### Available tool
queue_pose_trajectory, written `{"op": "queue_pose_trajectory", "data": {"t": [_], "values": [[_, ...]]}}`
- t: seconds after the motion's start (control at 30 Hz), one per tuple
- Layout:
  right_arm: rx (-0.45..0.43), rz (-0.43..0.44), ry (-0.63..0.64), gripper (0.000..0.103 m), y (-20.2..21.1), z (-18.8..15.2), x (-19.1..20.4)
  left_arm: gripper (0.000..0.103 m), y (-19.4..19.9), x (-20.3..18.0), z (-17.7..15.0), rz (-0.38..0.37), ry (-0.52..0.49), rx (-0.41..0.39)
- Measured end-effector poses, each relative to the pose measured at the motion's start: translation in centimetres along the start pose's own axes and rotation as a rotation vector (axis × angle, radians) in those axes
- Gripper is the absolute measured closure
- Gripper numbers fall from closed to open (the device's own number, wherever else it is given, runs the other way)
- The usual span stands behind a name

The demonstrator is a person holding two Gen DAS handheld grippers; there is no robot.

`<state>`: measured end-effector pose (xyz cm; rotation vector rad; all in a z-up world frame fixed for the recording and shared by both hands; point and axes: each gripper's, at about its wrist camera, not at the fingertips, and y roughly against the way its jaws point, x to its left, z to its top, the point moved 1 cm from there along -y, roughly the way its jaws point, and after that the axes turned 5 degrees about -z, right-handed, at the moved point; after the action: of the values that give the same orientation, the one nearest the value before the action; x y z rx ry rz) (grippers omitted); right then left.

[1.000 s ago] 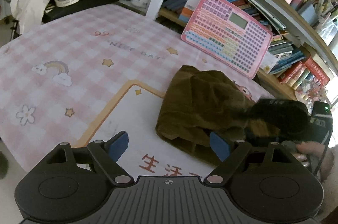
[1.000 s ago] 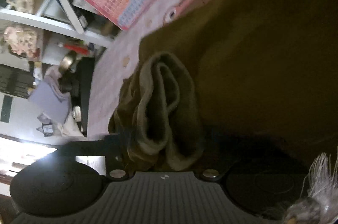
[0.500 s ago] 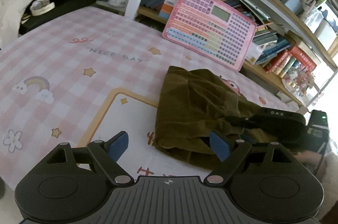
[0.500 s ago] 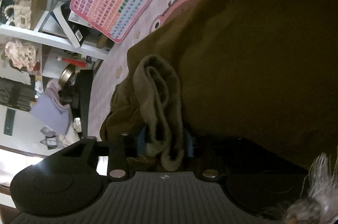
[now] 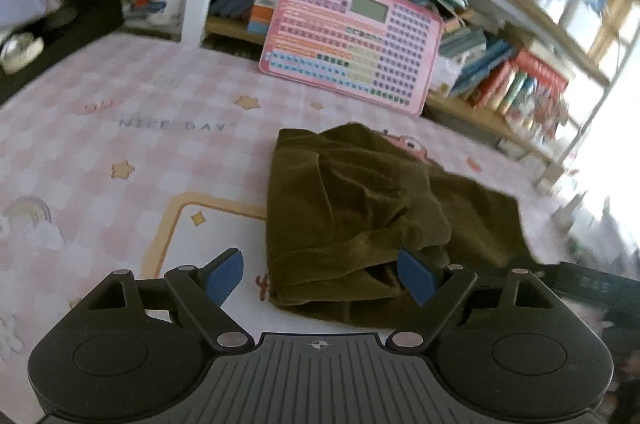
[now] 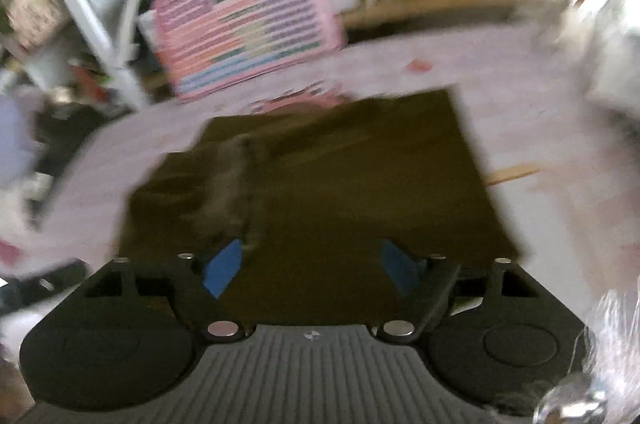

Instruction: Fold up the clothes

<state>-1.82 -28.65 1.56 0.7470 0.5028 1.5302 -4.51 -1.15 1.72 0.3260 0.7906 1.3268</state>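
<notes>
Your left gripper (image 5: 320, 274) and right gripper (image 6: 310, 266) both hang spread apart, gripping nothing. The olive garment (image 5: 360, 212) lies folded on the pink checked mat (image 5: 120, 152), toward its far edge near the pink keyboard toy (image 5: 352, 52); bare mat stretches leftward.

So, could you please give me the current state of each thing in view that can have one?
Left gripper: open, holding nothing, over the near edge of the garment.
Right gripper: open, holding nothing, above the garment.
Olive garment: lying folded and rumpled on the pink checked mat, not gripped.
Pink keyboard toy: propped up tilted against the bookshelf, screen dark.
</notes>
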Motion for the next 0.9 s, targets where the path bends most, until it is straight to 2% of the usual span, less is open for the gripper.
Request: {"op": "queue_pose_trajectory", "data": {"t": [0.07, 0.1, 0.27, 0.63, 0.9], "values": [[-0.034, -0.104, 0.018, 0.017, 0.9, -1.2, 0.1, 0.016, -0.3, -0.7, -0.2, -0.006, -0.05, 0.01], [-0.035, -0.129, 0.018, 0.017, 1.2, -1.7, 0.2, 0.016, -0.4, -1.0, -0.3, -0.021, -0.068, 0.016], [-0.059, -0.177, 0.021, 0.017, 2.4, -2.6, 0.5, 0.016, -0.9, -1.9, -0.4, -0.085, -0.13, 0.046], [-0.062, -0.272, -0.042, 0.016, 4.6, -4.7, -0.6, 0.016, -2.1, -2.9, -1.0, -0.149, -0.164, 0.098], [-0.041, -0.271, -0.045, 0.016, 4.8, -5.5, -0.7, 0.016, -2.0, -3.1, -1.8, -0.136, -0.167, 0.123]]}}
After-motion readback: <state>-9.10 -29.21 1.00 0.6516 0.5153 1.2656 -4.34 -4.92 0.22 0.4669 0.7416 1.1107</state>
